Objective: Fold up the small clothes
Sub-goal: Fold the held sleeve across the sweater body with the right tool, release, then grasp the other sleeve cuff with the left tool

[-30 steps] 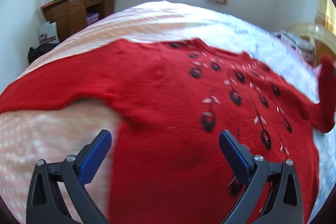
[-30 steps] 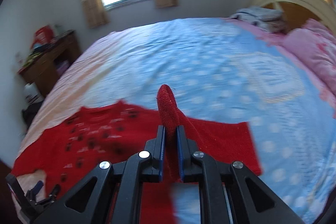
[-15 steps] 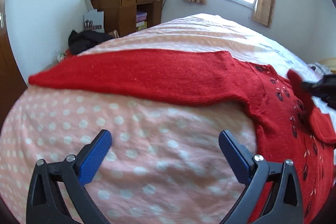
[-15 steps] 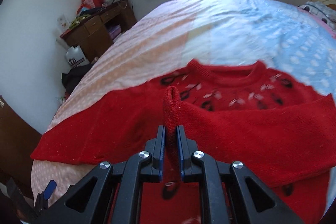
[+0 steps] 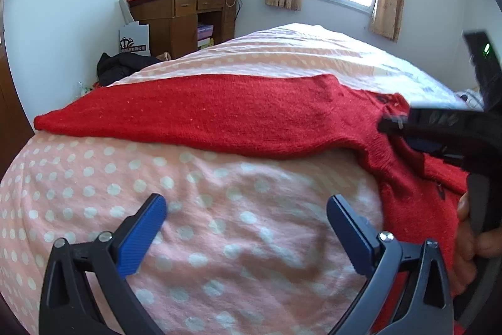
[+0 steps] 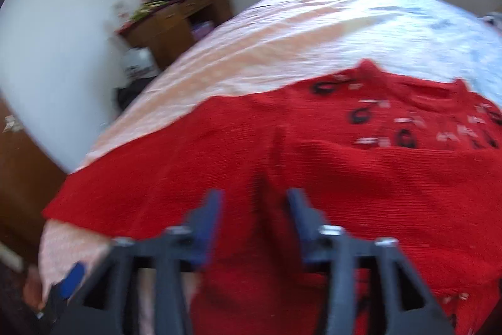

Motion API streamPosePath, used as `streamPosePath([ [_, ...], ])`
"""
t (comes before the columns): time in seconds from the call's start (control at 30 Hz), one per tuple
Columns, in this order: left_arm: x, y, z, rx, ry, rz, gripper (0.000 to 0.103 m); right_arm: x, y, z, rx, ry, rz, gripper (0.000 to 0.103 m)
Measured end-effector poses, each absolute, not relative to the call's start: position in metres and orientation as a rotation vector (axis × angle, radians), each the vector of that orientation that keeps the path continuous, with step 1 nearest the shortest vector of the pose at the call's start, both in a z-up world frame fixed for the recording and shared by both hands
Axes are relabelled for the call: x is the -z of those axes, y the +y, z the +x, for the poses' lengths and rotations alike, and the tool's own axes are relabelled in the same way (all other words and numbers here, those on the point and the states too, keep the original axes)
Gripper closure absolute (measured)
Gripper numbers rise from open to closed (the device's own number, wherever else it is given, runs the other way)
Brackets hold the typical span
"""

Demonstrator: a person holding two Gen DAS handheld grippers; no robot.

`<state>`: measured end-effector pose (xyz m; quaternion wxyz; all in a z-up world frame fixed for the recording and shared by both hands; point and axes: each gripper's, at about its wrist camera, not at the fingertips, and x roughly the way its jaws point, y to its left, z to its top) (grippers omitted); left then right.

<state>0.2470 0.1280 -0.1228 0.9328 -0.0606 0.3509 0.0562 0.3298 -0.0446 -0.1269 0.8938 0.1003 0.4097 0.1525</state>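
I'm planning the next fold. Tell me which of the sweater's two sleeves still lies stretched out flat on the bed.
The sleeve reaching toward the wooden desk lies stretched out on the pink dotted bedspread. The other sleeve is folded across the sweater's front.

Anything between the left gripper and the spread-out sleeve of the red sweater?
Nothing visible. The left gripper is open over bare dotted bedsheet, and the sleeve lies flat beyond it. The right gripper, jaws opening, sits off to the side over the sweater body.
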Motion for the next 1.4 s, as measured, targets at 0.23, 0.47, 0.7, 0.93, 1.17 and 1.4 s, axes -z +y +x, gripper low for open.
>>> streamPosePath([
  [0.23,0.125,0.121,0.249,-0.148,0.733,-0.063,0.000,0.094,-0.090,0.297,-0.354,0.763,0.302,0.088],
  [0.47,0.127,0.118,0.249,-0.158,0.730,-0.051,0.000,0.131,-0.090,0.298,-0.312,0.865,0.315,0.088],
  [0.7,0.126,0.118,0.251,-0.157,0.743,-0.055,0.000,0.129,-0.036,0.295,-0.313,0.839,0.043,0.085],
  [0.93,0.098,0.153,0.239,-0.171,0.729,-0.174,0.000,0.095,-0.083,0.238,-0.131,0.617,-0.037,0.029],
  [1.17,0.066,0.274,0.248,-0.443,0.637,-0.465,0.000,0.130,-0.113,0.246,-0.166,0.708,0.043,0.029],
  [1.4,0.095,0.325,0.283,-0.504,0.692,-0.632,0.026,0.141,-0.100,0.242,-0.160,0.683,-0.026,0.029],
])
